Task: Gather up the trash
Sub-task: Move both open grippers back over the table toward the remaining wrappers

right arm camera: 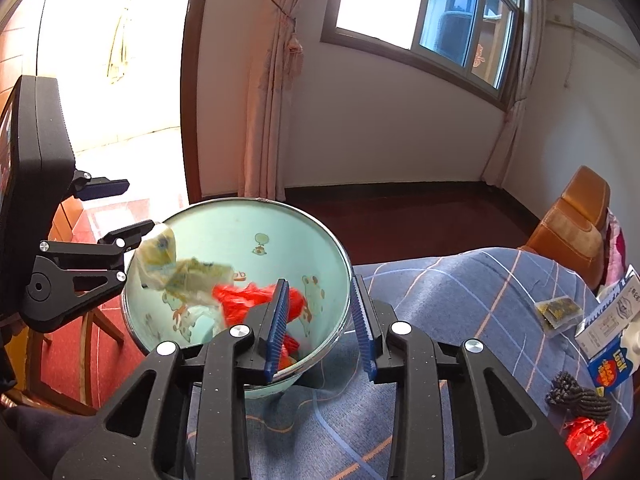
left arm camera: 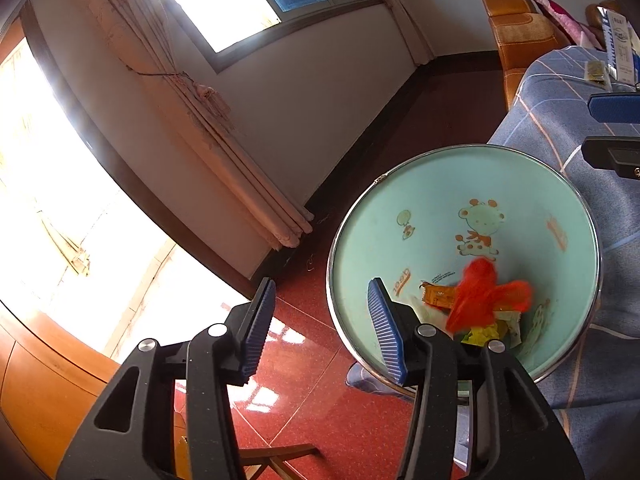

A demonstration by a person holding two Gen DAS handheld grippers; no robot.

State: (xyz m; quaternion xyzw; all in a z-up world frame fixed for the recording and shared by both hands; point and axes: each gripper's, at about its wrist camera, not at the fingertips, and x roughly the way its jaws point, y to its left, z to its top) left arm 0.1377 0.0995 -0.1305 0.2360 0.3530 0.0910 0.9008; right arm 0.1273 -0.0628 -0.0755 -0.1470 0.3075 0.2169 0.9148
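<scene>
Both pairs of tongs hang over the mouth of the pale green bin (right arm camera: pixel 256 220), and both stand released with nothing between the pads. The left tongs (left arm camera: pixel 322 328) have one blue pad above the red floor (left arm camera: pixel 304 392) and the other over the bin's near rim. Seen from the right-hand camera, they poke in from the left, and a crumpled pale wrapper (right arm camera: pixel 180 272), blurred, is in the air just off their tips, above the bin. The right tongs (right arm camera: pixel 320 326) straddle the bin's right rim, one pad inside and one outside.

Down in the bin lies a red plastic scrap (left arm camera: pixel 486 294), blurred as well, with an orange packet (left arm camera: pixel 438 294) beside it and yellowish bits beneath.

The bin stands against a bed covered in a blue checked blanket (right arm camera: pixel 460 300). On the blanket, far to the right, lie a small dark-and-gold sachet (right arm camera: pixel 558 310), a blue box (right arm camera: pixel 610 368), a white printed carton (right arm camera: pixel 612 316), a black knitted bundle (right arm camera: pixel 578 396) and another red wrapper (right arm camera: pixel 588 436).
</scene>
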